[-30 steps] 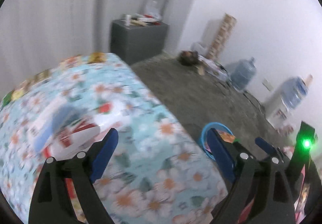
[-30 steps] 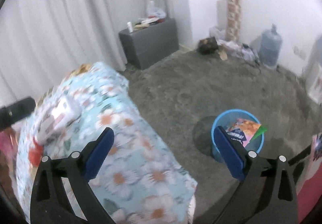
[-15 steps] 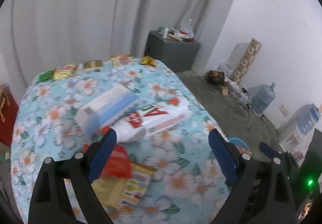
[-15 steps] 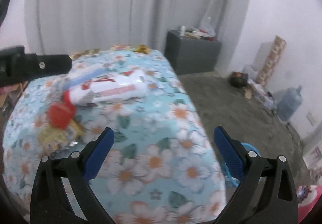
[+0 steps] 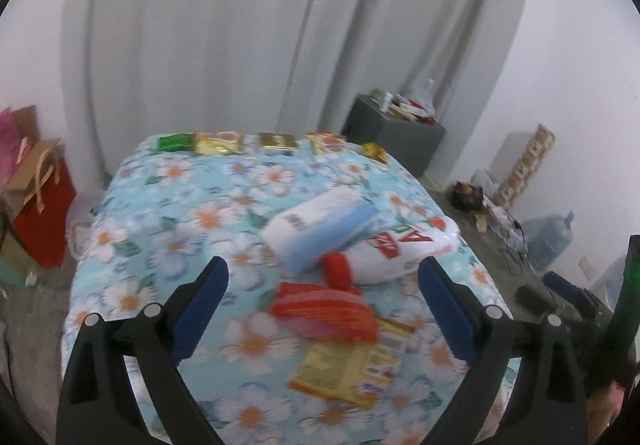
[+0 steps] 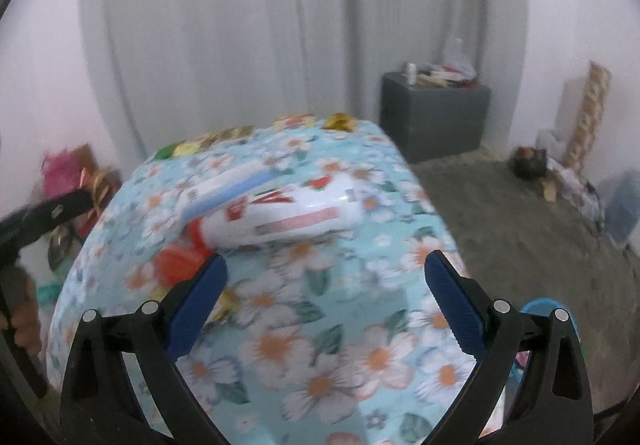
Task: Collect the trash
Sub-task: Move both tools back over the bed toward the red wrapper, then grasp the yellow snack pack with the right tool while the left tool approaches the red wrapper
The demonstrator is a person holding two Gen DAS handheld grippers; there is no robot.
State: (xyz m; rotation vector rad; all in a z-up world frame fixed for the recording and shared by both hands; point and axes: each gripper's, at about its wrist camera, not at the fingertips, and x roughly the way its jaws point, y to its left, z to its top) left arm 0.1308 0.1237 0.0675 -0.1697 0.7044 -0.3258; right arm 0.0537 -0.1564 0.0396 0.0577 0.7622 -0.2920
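Red wrapper point(image 5: 324, 311) overlaps gold packet point(image 5: 340, 373) beside white bottle point(image 5: 400, 249).

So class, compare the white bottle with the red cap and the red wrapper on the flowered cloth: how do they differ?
The white bottle is rounded and bulky; the red wrapper is flat and crumpled. The bottle lies farther from the left gripper; the wrapper lies nearer, overlapping a yellow packet. Both rest ungripped on the flowered cloth.
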